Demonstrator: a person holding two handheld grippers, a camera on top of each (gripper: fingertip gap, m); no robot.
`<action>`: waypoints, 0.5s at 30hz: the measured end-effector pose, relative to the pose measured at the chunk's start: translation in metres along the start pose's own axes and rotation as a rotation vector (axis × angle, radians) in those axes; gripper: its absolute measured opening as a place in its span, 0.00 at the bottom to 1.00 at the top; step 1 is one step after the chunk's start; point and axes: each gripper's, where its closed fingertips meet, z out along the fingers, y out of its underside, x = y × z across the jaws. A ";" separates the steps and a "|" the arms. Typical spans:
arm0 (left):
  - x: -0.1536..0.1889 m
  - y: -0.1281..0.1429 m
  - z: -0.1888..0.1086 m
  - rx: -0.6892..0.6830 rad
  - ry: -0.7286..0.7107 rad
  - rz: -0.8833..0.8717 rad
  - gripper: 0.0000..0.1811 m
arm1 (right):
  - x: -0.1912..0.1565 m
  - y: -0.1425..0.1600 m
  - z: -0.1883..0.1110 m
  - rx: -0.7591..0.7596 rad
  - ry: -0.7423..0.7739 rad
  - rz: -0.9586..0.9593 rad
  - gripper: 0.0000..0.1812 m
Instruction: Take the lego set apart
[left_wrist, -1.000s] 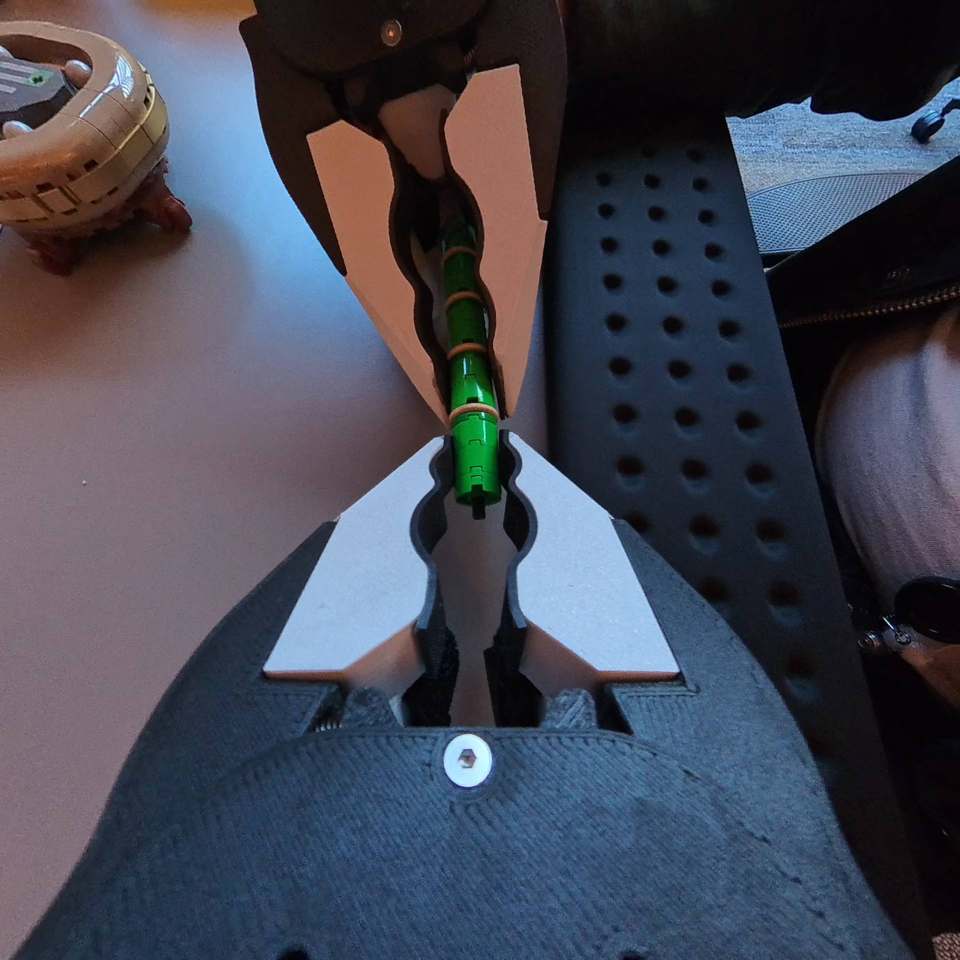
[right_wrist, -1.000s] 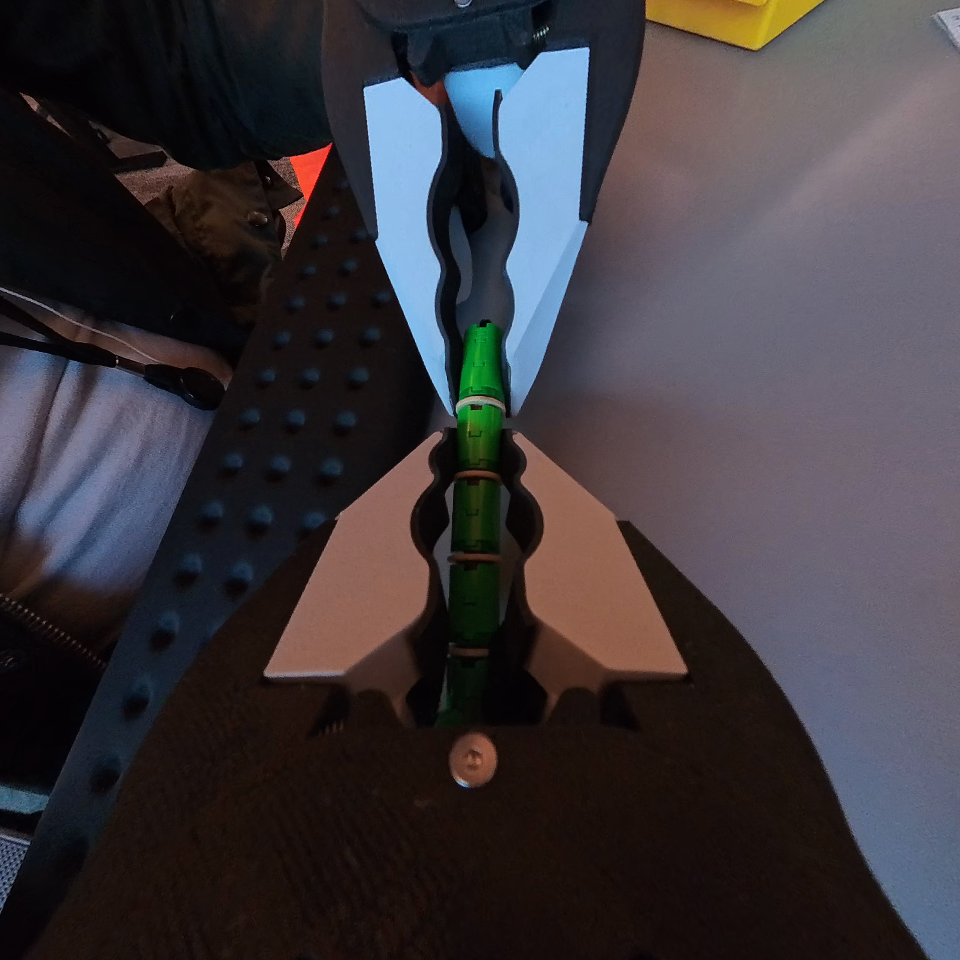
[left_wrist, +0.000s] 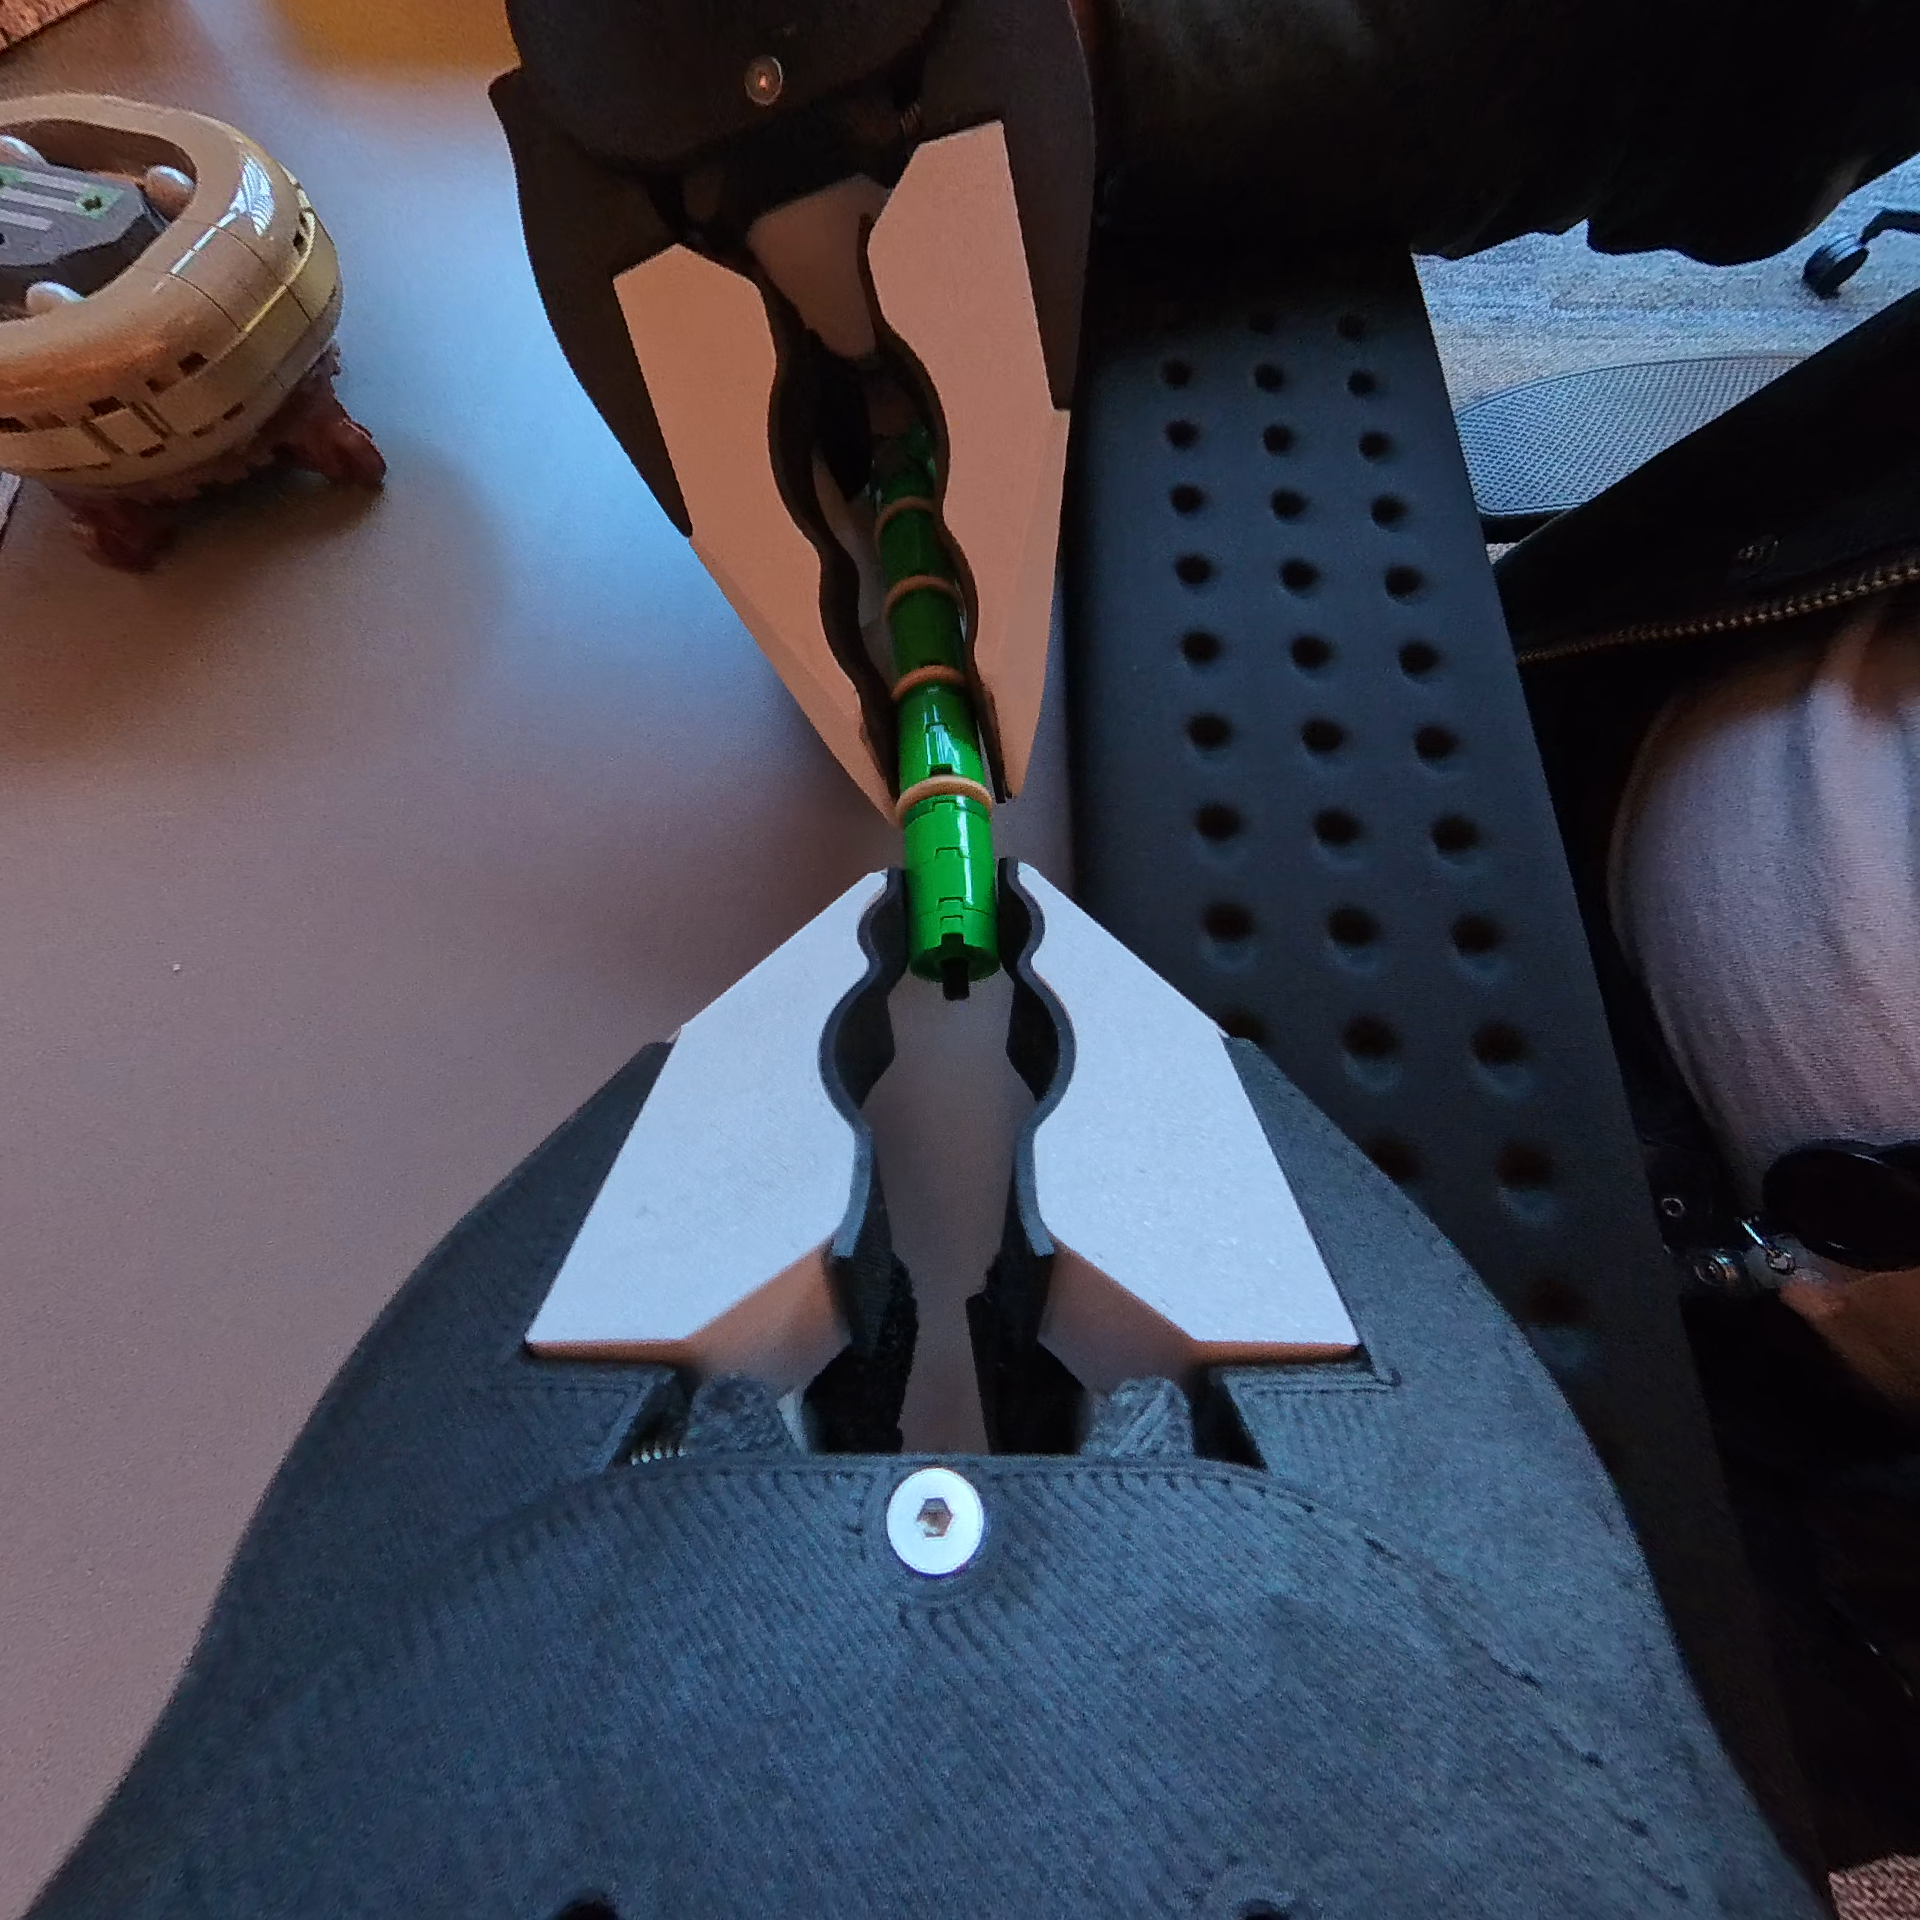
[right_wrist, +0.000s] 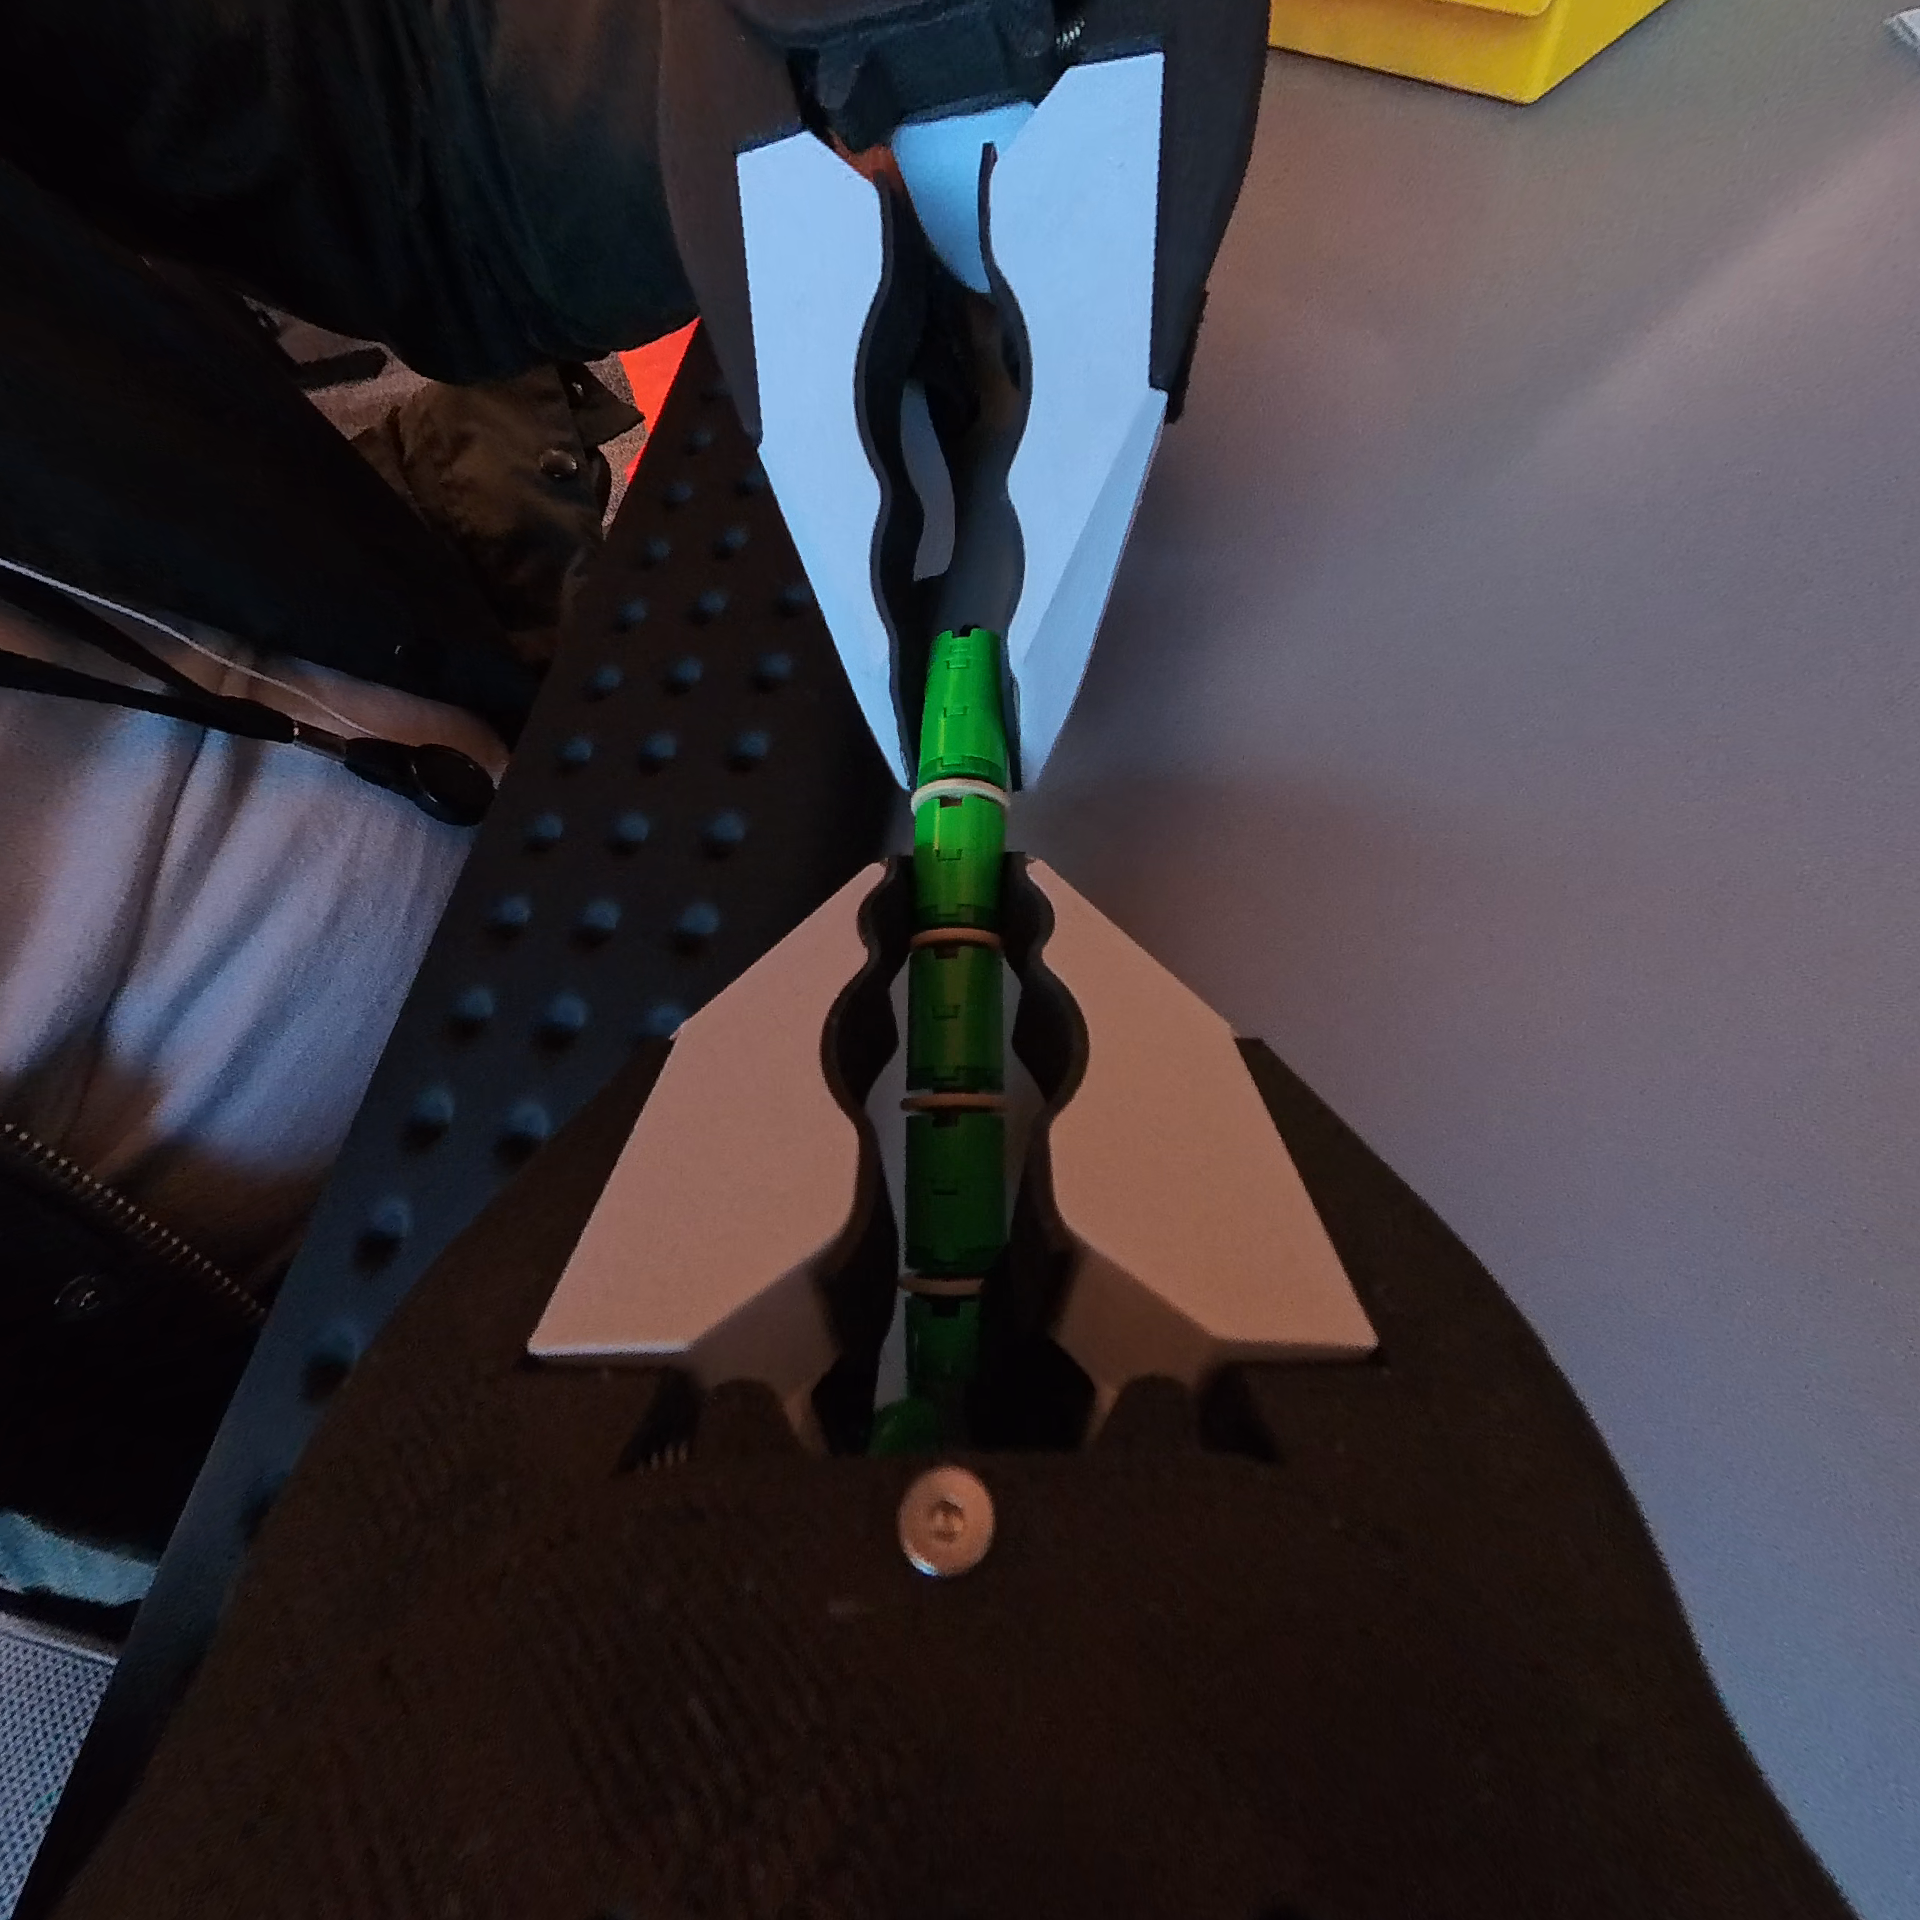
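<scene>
- Broadly, the desk (left_wrist: 312, 935) is the widest thing here, a plain smooth surface running under both claws; along its near edge lies a black strip (left_wrist: 1330, 727) covered in rows of dimples.
- A person sits just past that strip, with pale trousers and a dark zipped jacket showing at the side of both views.
- On the desk at the far left of the left wrist view stands a round tan lego model (left_wrist: 145, 301) on reddish-brown feet, well apart from the claws.
- The right claw (right_wrist: 956, 862) is clamped on a green lego rod (right_wrist: 954, 1039), which runs down the whole length of the gap between its fingers.
- The left claw (left_wrist: 951, 883) meets it tip to tip and is closed on the rod's free end, a short black pin poking out inside its gap.
- Thin tan rings divide the rod into short segments.
- A yellow box (right_wrist: 1455, 42) sits at the desk's far edge in the right wrist view.
</scene>
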 end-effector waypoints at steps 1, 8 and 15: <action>0.000 0.000 0.000 0.003 0.003 -0.004 0.09 | 0.000 0.000 0.000 0.001 -0.004 0.002 0.11; -0.004 0.008 -0.005 -0.040 -0.017 -0.006 0.09 | 0.003 0.010 -0.005 -0.046 0.009 0.003 0.10; -0.024 0.003 -0.081 0.274 -0.062 -0.148 0.08 | 0.021 -0.003 -0.071 0.196 0.121 0.044 0.10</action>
